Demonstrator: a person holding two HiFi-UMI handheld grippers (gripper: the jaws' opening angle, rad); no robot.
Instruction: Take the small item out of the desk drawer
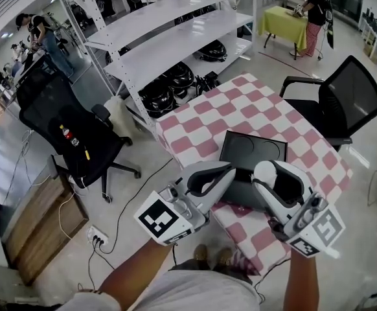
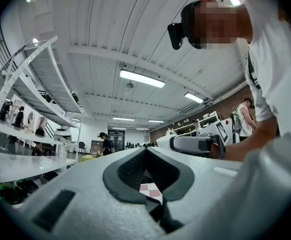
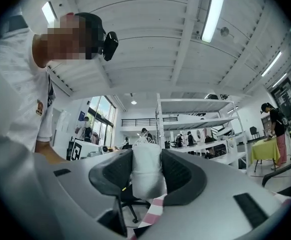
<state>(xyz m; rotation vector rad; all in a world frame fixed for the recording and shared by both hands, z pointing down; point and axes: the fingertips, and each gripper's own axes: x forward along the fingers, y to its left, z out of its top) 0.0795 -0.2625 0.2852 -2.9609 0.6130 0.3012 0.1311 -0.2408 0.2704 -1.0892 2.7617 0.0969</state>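
A dark open drawer [image 1: 230, 141] lies on the table under a pink-and-white checked cloth [image 1: 240, 105]. Both grippers hover over the drawer's near edge. My right gripper [image 1: 269, 170] is shut on a small white item, which in the right gripper view stands upright between the dark pads as a white cylinder-like piece [image 3: 146, 176]. My left gripper [image 1: 230, 168] is just left of it, with its jaws together. In the left gripper view, the left gripper [image 2: 146, 151] holds nothing, and only checked cloth [image 2: 153, 190] shows through the hollow between its pads. The drawer's inside is partly hidden by the grippers.
A black office chair [image 1: 350, 102] stands right of the table and another [image 1: 65, 128] to the left. A white shelf rack [image 1: 175, 37] with black helmets [image 1: 175, 80] is behind the table. On the floor are a power strip [image 1: 96, 237] and cables. A person stands at a yellow-green table [image 1: 284, 21].
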